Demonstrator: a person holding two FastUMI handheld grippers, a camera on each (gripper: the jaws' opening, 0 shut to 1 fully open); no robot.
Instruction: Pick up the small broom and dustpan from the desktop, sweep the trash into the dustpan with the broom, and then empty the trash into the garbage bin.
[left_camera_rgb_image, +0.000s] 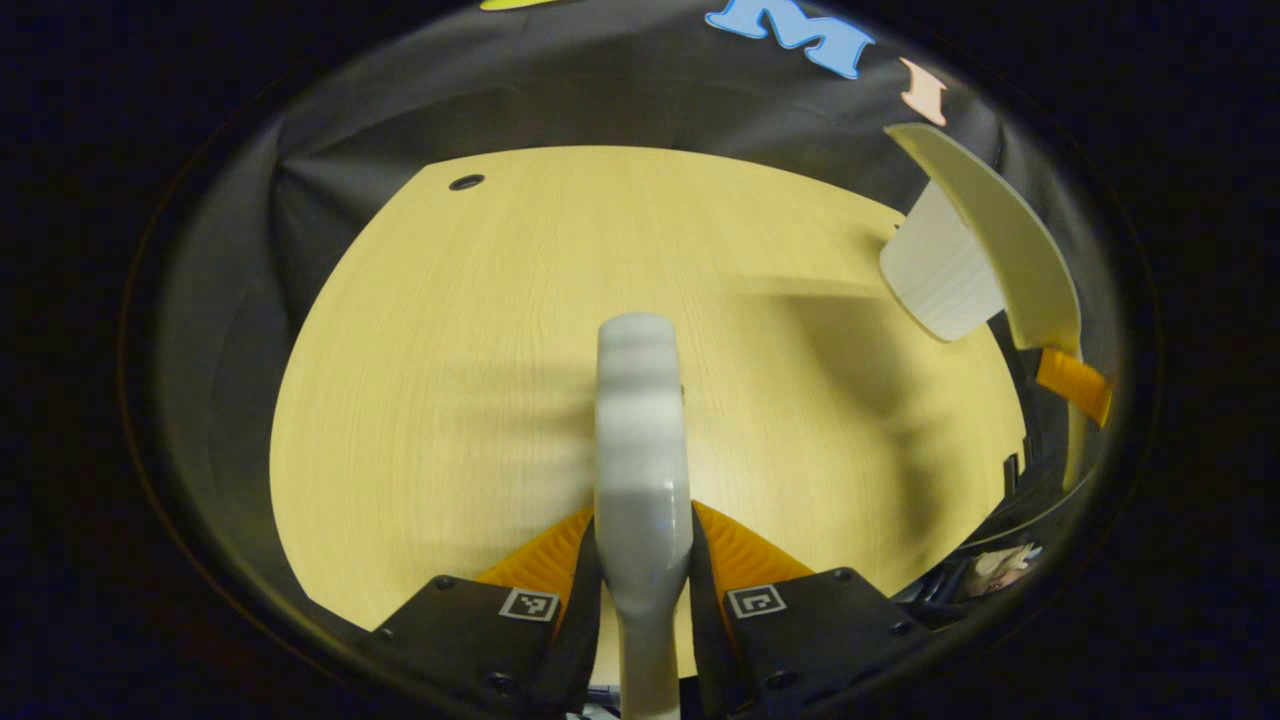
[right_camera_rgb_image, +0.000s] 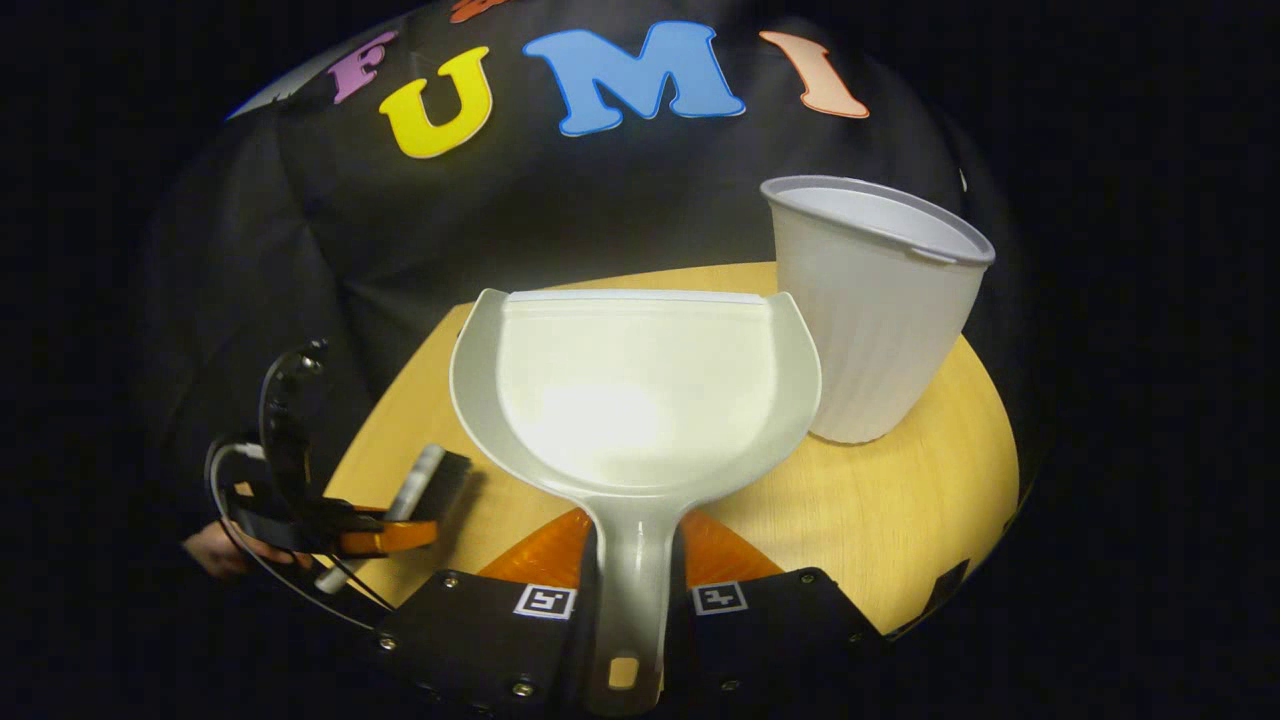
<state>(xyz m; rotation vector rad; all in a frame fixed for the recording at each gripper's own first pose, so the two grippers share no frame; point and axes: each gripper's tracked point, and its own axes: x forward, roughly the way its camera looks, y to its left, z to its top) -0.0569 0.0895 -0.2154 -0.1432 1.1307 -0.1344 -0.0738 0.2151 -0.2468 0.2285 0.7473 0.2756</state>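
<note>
Resting in the right gripper (right_camera_rgb_image: 640, 575), the dustpan (right_camera_rgb_image: 635, 385) hung above the desktop (right_camera_rgb_image: 900, 520) with its handle clamped between both fingers, which were closed tight against the handle's sides. Its scoop looked bare and its front lip ran level, just beside the garbage bin (right_camera_rgb_image: 872, 300), which stood upright on the desktop to the dustpan's right; whether the two touched could not be told. Beyond the dustpan's lip the desktop's far edge curved against the black wall cloth (right_camera_rgb_image: 400, 230), leaving little open wood past it. Left of the dustpan, the left gripper (right_camera_rgb_image: 385, 530) showed farther off near the desktop's left edge, holding the broom (right_camera_rgb_image: 425, 485), with a hand (right_camera_rgb_image: 215, 550) half hidden in the dark behind it.

In the left gripper view, the broom's handle (left_camera_rgb_image: 642, 460) rose blurred between the left gripper's (left_camera_rgb_image: 642, 570) fingers, which were closed on it from both sides. Wide bare desktop (left_camera_rgb_image: 450, 380) spread ahead of it, up to a small dark hole (left_camera_rgb_image: 466, 182) near the far edge. The dustpan (left_camera_rgb_image: 1010, 240) and bin (left_camera_rgb_image: 940, 275) sat cut off at that view's right rim.
</note>
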